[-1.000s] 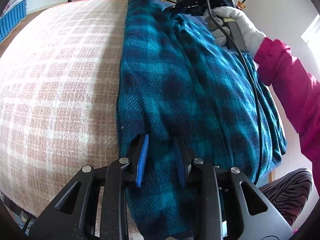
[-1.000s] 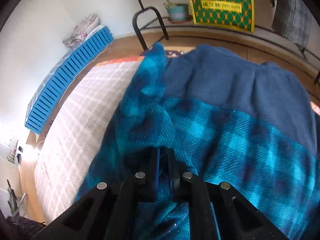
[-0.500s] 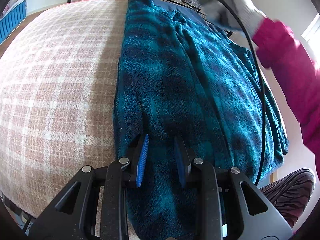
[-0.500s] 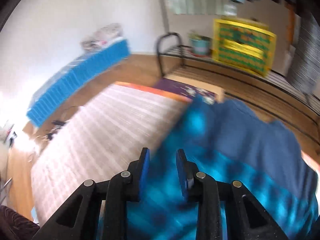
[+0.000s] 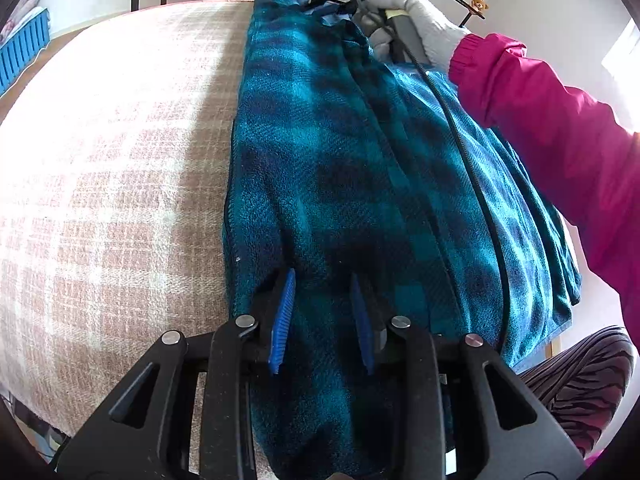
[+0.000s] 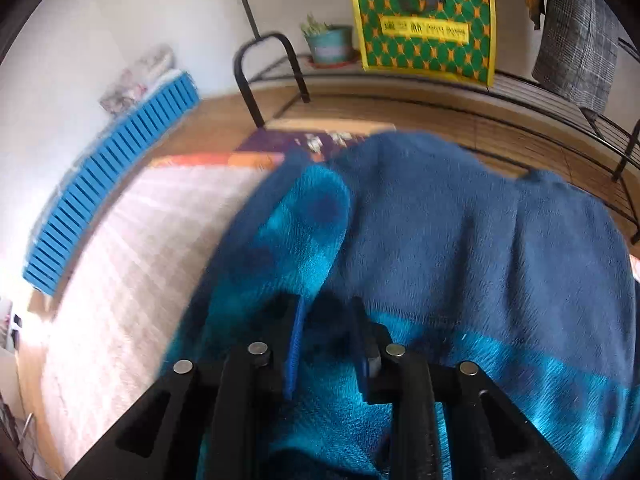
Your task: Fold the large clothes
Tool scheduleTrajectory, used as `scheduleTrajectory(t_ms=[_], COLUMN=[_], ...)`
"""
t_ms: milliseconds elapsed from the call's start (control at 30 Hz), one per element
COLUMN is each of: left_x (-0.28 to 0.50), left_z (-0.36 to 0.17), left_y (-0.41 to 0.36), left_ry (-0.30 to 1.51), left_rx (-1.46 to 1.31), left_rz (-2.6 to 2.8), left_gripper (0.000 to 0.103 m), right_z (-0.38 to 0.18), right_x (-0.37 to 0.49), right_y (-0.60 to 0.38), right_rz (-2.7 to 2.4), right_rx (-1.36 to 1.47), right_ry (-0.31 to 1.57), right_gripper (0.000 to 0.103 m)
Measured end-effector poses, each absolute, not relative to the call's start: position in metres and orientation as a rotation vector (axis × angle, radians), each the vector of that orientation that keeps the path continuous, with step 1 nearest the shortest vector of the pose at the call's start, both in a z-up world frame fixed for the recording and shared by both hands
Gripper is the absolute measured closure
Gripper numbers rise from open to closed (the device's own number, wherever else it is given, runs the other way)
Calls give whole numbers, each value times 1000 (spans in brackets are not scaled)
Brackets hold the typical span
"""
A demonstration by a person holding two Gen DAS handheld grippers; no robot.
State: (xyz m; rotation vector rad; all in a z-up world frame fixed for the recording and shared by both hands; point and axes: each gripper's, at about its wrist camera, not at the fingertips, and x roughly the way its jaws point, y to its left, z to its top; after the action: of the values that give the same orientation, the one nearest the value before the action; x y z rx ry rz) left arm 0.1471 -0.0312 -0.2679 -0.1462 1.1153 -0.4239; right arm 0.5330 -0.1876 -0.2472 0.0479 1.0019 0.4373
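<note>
Garment: a teal and dark-blue plaid fleece garment (image 5: 360, 168) lies folded into a long strip on the bed (image 5: 112, 168), running from the near edge to the far edge along the bed's right side.
Lining: at the far end the plain navy inner side (image 6: 480, 240) is turned up, with a plaid flap (image 6: 296, 232) folded over beside it.
Bed cover: a pink and cream checked blanket, bare to the left of the garment.
Left gripper: the left gripper (image 5: 322, 312) sits at the garment's near end with its jaws a small way apart and opening; the blue pads (image 5: 282, 320) rest on the fleece with cloth lying between them, not pinched.
Right gripper: the right gripper (image 6: 326, 340) is at the far end over the garment, jaws a small way apart, cloth under and between them; the view is blurred, and no fold looks clamped.
Right hand: a white-gloved hand (image 5: 416, 20) in a magenta sleeve (image 5: 552, 120) holds that gripper's handle, a black cable (image 5: 464, 152) trailing across the fleece.
Background: a yellow and green patterned bag (image 6: 424, 28) and a potted plant (image 6: 328, 40) stand on a black metal rack beyond the bed's far edge.
</note>
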Motion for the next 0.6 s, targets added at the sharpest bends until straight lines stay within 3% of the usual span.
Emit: scheduleTrajectory(t_ms=[33,100,233,367,433,600], left_x=[147,147,148,148,147,146], left_z=[-268,-269,-269,-269,-268,-268], left_y=[-31,-33,-31,-30,-32,-39], left_ry=[1115,1114,1117,1116,1113,1104], left_rx=[-146,-143,-155,-154,-143,-117], left_rz=[-423,-424,-424,-418,-416,-413], left_gripper=[73,73,72,72,71,67], right_z=[-244,-235,-233,-243,-239,-215], right_x=[532,527,514,502,497,497], right_y=[-190,-197,-214,-224,-222,-190], right_rz=[447,489,524,544,537,570], right_rx=[55,87,101,99,69,41], right_ry=[991,979,991,1031,1019,911], right_gripper=[67,66,43,48,61,64])
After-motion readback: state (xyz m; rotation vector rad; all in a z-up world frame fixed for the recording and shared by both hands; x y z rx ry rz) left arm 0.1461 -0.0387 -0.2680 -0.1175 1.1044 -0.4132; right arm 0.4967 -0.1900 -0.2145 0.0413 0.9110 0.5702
